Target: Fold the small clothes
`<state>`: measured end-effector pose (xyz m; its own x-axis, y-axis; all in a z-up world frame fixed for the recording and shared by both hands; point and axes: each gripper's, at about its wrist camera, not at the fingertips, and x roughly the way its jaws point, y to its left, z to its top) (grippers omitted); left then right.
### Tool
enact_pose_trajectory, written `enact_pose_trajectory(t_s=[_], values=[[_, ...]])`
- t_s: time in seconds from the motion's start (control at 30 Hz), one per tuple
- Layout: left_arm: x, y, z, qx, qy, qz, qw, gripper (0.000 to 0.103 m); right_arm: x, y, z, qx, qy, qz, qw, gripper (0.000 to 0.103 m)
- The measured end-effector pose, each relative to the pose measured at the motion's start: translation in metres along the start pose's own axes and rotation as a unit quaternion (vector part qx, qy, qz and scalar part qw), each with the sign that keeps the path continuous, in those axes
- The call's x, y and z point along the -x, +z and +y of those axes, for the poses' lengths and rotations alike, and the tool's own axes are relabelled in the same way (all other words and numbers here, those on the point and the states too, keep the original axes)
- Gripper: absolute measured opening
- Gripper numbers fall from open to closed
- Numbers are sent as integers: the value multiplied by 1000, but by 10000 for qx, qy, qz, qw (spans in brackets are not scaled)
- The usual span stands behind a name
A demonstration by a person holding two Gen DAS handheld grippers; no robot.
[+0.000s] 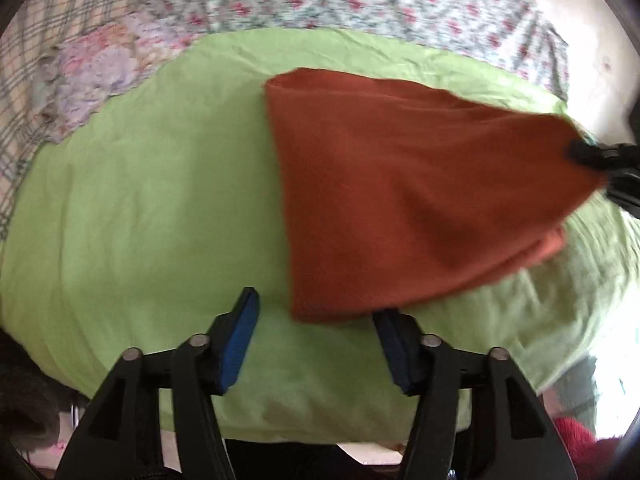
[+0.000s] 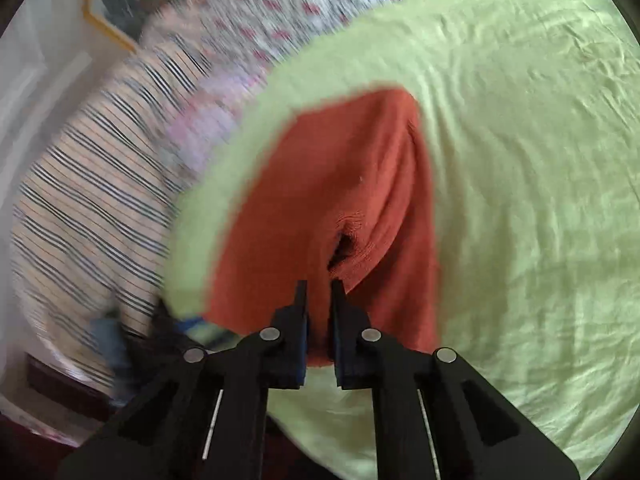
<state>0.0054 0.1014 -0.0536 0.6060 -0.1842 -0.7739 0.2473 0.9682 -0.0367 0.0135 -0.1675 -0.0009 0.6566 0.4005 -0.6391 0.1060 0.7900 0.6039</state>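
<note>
A rust-orange cloth lies on a light green sheet, one corner pulled up and to the right. My right gripper holds that corner; in the right wrist view it is shut on the bunched orange cloth. My left gripper is open and empty, its blue-padded fingers just at the cloth's near corner, above the sheet.
A floral bedcover lies beyond the green sheet. A pale flowered pillow and plaid fabric sit at the left. Striped fabric lies left in the right wrist view. The bed's near edge is below the left gripper.
</note>
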Motion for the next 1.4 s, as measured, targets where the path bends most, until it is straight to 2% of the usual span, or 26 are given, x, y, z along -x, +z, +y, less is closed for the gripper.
enact_pose_trajectory(t_s=[0.07, 0.13, 0.17, 0.2, 0.33, 0.47, 0.6, 0.67, 0.8, 0.93, 1.13, 1.2, 1.27, 1.33, 1.4], values=[[3, 4, 11, 345, -88, -72, 9993, 28, 16, 5, 3, 74, 115, -212, 9997, 7], [6, 3, 16, 582, -232, -100, 9980, 23, 20, 2, 4, 403, -436, -234, 9980, 5], [5, 1, 14, 579, -239, -66, 9980, 15, 16, -2, 0, 484, -748, -135, 9959, 5], [4, -1, 11, 541, -191, -15, 9984, 12, 11, -7, -4, 489, -881, -38, 9949, 5], [-2, -14, -2, 415, 40, 151, 9990, 7, -18, -29, -22, 663, -1525, 366, 9854, 4], [0, -15, 1, 408, -41, 252, 9988, 7, -22, -29, -19, 904, -1733, 423, 9798, 4], [15, -12, 13, 385, -328, 184, 9986, 7, -15, -24, -30, 651, -1515, 552, 9848, 5], [34, -6, 21, 368, -633, -12, 9973, 7, -6, -25, -32, 403, -1324, 528, 9890, 10], [53, 17, 19, 254, -961, -342, 9945, 8, 13, -8, -36, 51, -1034, 225, 9944, 20], [36, 43, 6, 131, -1235, -361, 9916, 14, 3, 28, -35, -47, -946, -42, 9955, 36], [6, 55, -14, -73, -1470, -101, 9891, 17, -43, 75, -44, -180, -887, 33, 9959, 38], [-4, 55, -16, -94, -1531, 12, 9882, 21, -61, 84, -47, -207, -862, 171, 9959, 41], [-16, 53, -17, -72, -1564, 152, 9876, 21, -74, 90, -51, -201, -858, 270, 9957, 41], [-26, 53, -16, 30, -1598, 321, 9866, 19, -86, 91, -54, -143, -980, 422, 9942, 11], [-29, 52, -17, 95, -1655, 359, 9855, 18, -85, 94, -54, -70, -1007, 373, 9942, 12]])
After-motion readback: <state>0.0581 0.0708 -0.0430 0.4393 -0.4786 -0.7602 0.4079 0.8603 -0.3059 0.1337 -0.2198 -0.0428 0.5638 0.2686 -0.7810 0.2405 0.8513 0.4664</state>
